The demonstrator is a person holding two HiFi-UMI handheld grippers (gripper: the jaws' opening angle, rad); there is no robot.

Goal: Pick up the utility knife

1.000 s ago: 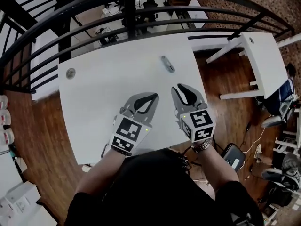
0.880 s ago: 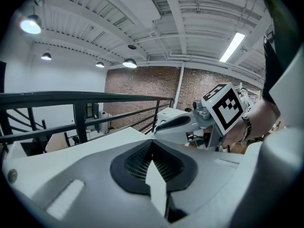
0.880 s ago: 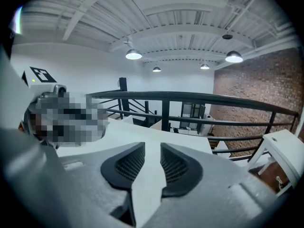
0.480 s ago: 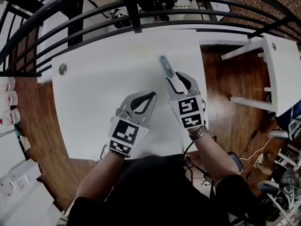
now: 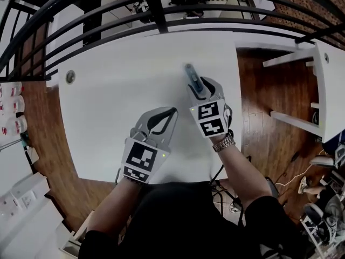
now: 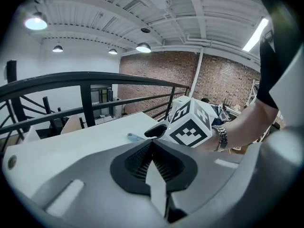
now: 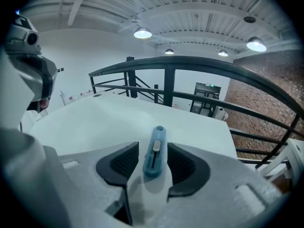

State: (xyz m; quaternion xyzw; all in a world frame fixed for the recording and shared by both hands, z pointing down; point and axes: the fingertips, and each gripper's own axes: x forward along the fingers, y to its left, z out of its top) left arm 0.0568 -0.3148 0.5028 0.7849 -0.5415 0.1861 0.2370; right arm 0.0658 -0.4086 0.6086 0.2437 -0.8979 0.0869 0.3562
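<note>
The blue-grey utility knife (image 5: 190,72) lies on the white table (image 5: 118,90), toward its far right. My right gripper (image 5: 201,88) has come down over the knife's near end, and its jaws are opening. In the right gripper view the knife (image 7: 157,136) lies lengthwise between the two dark pads (image 7: 124,163) of the right gripper (image 7: 153,149), with a gap on each side. My left gripper (image 5: 172,112) hovers above the table's near middle with its jaws together and nothing in them. From the left gripper (image 6: 153,141) view, the right gripper's marker cube (image 6: 190,127) and the knife's tip (image 6: 134,137) show beyond.
A black metal railing (image 5: 156,20) curves along the table's far edge. A round grommet (image 5: 70,77) sits in the table's left corner. A second white table (image 5: 329,85) stands to the right across wooden floor (image 5: 259,107). White boxes (image 5: 21,198) lie at the lower left.
My right gripper has moved forward and down to the knife, its jaws widening until they straddle it. The left gripper has sunk a little and stayed shut.
</note>
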